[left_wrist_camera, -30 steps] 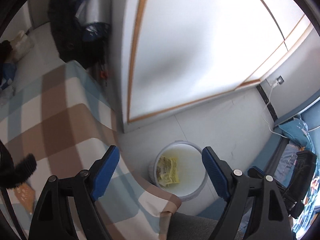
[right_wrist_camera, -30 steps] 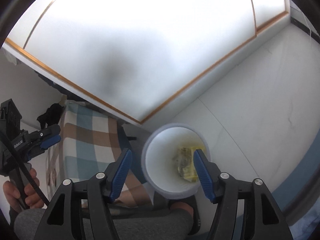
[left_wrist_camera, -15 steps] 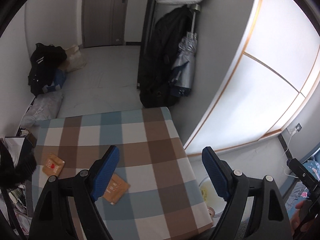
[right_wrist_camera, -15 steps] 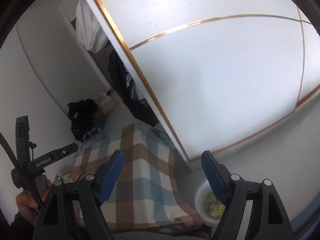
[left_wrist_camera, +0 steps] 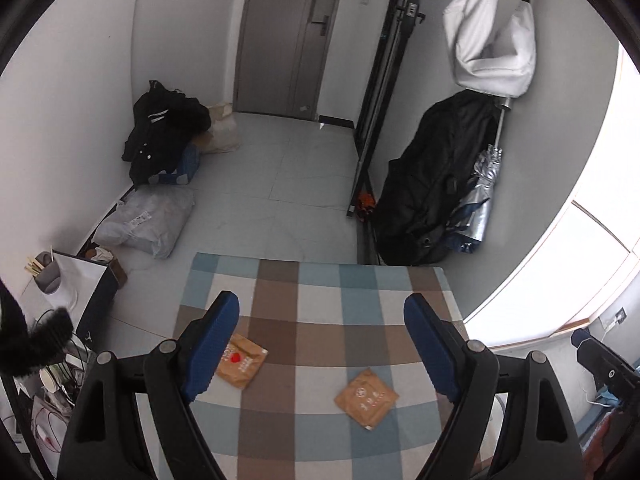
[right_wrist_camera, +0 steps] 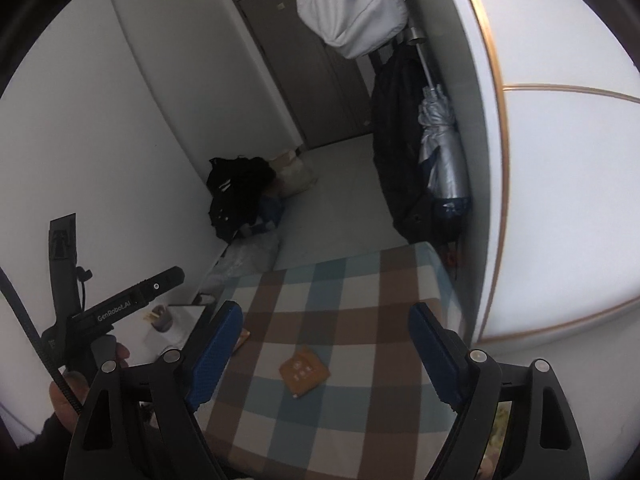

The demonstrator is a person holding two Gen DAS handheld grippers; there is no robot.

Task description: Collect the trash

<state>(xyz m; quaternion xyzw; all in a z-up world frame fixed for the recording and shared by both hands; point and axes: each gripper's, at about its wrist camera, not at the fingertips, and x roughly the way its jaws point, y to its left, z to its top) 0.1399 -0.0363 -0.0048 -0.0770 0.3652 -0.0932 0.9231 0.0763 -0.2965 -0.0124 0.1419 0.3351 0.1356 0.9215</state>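
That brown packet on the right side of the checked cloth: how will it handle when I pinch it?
The packet lies flat and thin, so it is probably light and floppy, likely to sag from the fingers. Its crinkled surface suggests it will crush, not break. Lying flush on the cloth, it may slide or snag fabric when pinched.

Both views are heavy fisheye, so the door frame (left_wrist_camera: 280, 36) and walls bow hard toward the black circular rim. The left wrist shot is evenly lit and pretty sharp, but the big white panel (left_wrist_camera: 592, 264) on the right is totally blown out, and that's where the light comes from. The right wrist shot is way dimmer and softer, with the left wall (right_wrist_camera: 100, 152) gone murky grey, the panel (right_wrist_camera: 568, 184) glaring, and the checked surface (right_wrist_camera: 340, 320) a bit smeary.
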